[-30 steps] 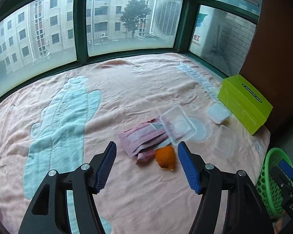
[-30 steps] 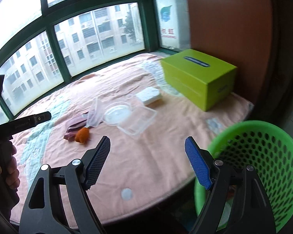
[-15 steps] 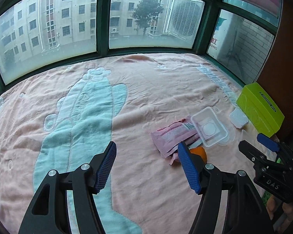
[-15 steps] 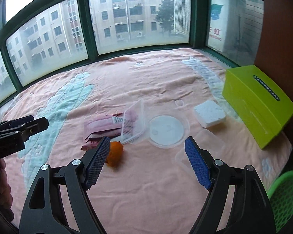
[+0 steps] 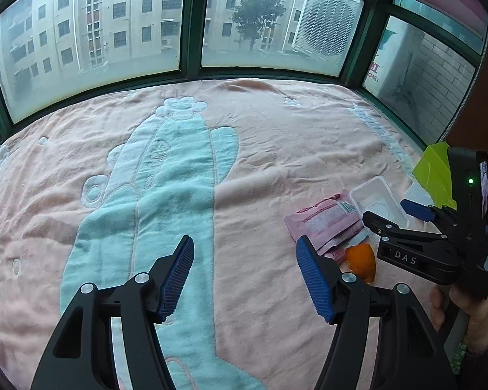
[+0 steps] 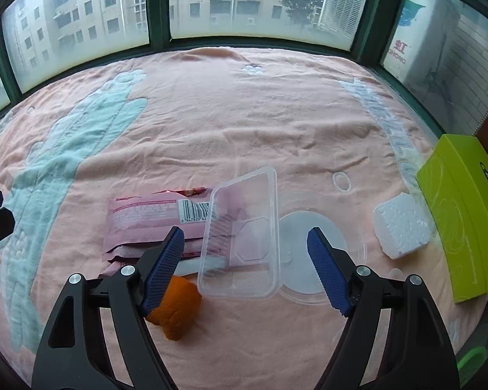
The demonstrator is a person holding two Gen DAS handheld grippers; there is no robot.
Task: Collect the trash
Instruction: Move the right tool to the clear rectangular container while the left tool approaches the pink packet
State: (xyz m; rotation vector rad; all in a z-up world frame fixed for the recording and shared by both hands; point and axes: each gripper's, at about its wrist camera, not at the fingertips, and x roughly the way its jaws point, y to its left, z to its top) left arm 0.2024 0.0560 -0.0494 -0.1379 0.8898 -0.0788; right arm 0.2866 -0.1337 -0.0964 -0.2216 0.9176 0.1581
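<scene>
My right gripper (image 6: 245, 268) hangs over the small pile of trash with its jaws wide apart and nothing between the pads. It holds nothing. My left gripper (image 5: 244, 274) is also open, about half of its way, and it is empty too; under it there is only the pink blanket (image 5: 276, 136) with the light blue cactus figure.

The trash lies together near the right side of the blanket. A clear plastic tray (image 6: 244, 230) leans on a pink wrapper (image 6: 153, 221), and one edge of the tray rests on a round clear lid (image 6: 312, 253). An orange peel (image 6: 179, 312) is just beside the near corner of the tray, partly behind my left pad. A white foam block (image 6: 401, 227) sits apart, close to the green box (image 6: 462, 214). A bit of the green basket (image 6: 470, 360) shows at the bottom right corner, below the edge of the bed.

I think the tray is my next thing to take, and here I see some risks. It is thin and tilted, so if I close on the flat side, the pads may slide and the tray can jump away. If I press too strong, it may bend and crack. My near pad could also push the peel or catch the wrapper, and then I lift two things and one falls before the basket. The soft blanket can be pinched as well if I go too low
</scene>
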